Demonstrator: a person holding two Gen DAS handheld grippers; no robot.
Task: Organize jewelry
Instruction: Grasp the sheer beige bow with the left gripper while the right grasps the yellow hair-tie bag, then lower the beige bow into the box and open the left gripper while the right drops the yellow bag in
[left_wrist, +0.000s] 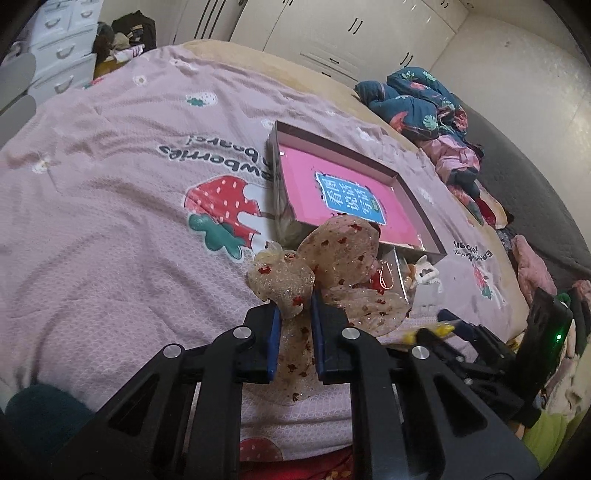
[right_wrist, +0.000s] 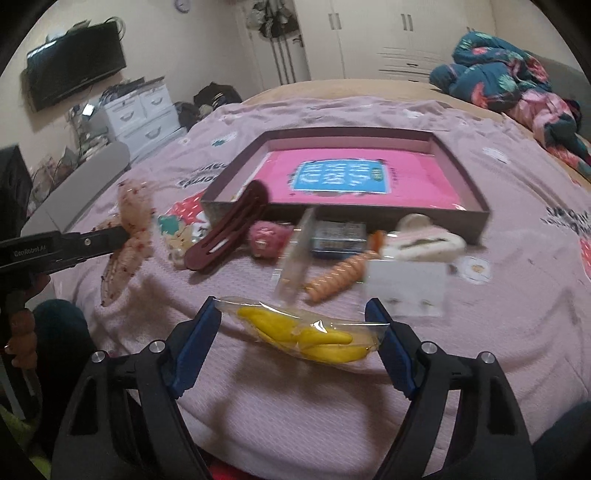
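A sheer beige bow (left_wrist: 295, 269) dotted with red is pinched between the blue pads of my left gripper (left_wrist: 293, 314), which is shut on it and holds it above the bedspread. The same bow (right_wrist: 133, 221) and left gripper (right_wrist: 122, 234) show at the left of the right wrist view. A clear packet of yellow hair clips (right_wrist: 306, 332) spans the pads of my right gripper (right_wrist: 291, 304), with both ends pressed. Behind stands a shallow dark box (right_wrist: 476, 221) with a pink book (right_wrist: 354, 177) inside; its rim (left_wrist: 417, 199) also shows from the left.
Before the box lie a dark red hair clip (right_wrist: 225, 236), a pink fuzzy piece (right_wrist: 267, 238), a small blue tin (right_wrist: 338, 236), an orange spiral tie (right_wrist: 338, 278), a white fluffy clip (right_wrist: 424, 236) and an earring card (right_wrist: 406, 291). Teal bedding (right_wrist: 498, 70) is piled far right.
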